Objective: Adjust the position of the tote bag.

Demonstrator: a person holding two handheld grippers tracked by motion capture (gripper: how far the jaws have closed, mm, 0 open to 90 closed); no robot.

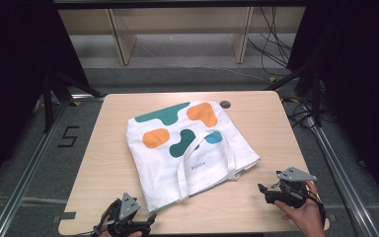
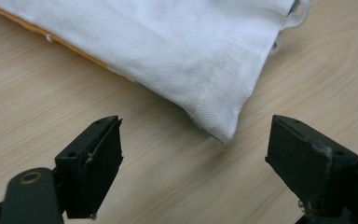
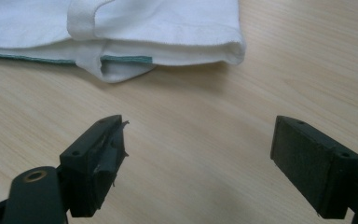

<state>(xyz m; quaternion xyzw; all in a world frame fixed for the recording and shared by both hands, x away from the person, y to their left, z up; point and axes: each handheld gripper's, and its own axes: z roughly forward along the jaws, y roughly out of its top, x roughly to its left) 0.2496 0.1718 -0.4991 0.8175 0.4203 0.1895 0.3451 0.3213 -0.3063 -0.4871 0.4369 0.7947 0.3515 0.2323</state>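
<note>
Tote bag (image 1: 187, 148): white cloth, flat on worktop (image 1: 113, 168), mid-worktop, turned a bit askew. Teal, orange + blue blobs printed on top face, small dark lettering below them.
Bag handle (image 1: 205, 158): white strap loop lying on top of bag, runs from print toward 6 o'clock edge.
Bag corners: one corner points at 5 o'clock toward left gripper; another at 3 o'clock, nearer right gripper.
Left gripper (image 1: 150, 218): at 7 o'clock edge of worktop, grey three-cornered plate on top. Jaws wide apart, nothing between them. Near bag's low corner, not touching.
Left gripper view: bag corner (image 2: 214, 121) sits at 12 o'clock just beyond the jaws, between their lines, resting on wood. Orange edge shows under the white layer at 10 o'clock.
Right gripper (image 1: 261, 190): at 4 o'clock on worktop, held in person's hand (image 1: 303, 215), pointing toward bag. Jaws fully spread, empty. Apart from bag.
Right gripper view: bag's folded edge (image 3: 168, 51) across 12 o'clock, teal trim line in the fold, strap end at 11 o'clock. Bare wood between jaws + cloth.
Worktop: light wood, small dark round spot (image 1: 225, 104) at 1 o'clock just beyond bag.
</note>
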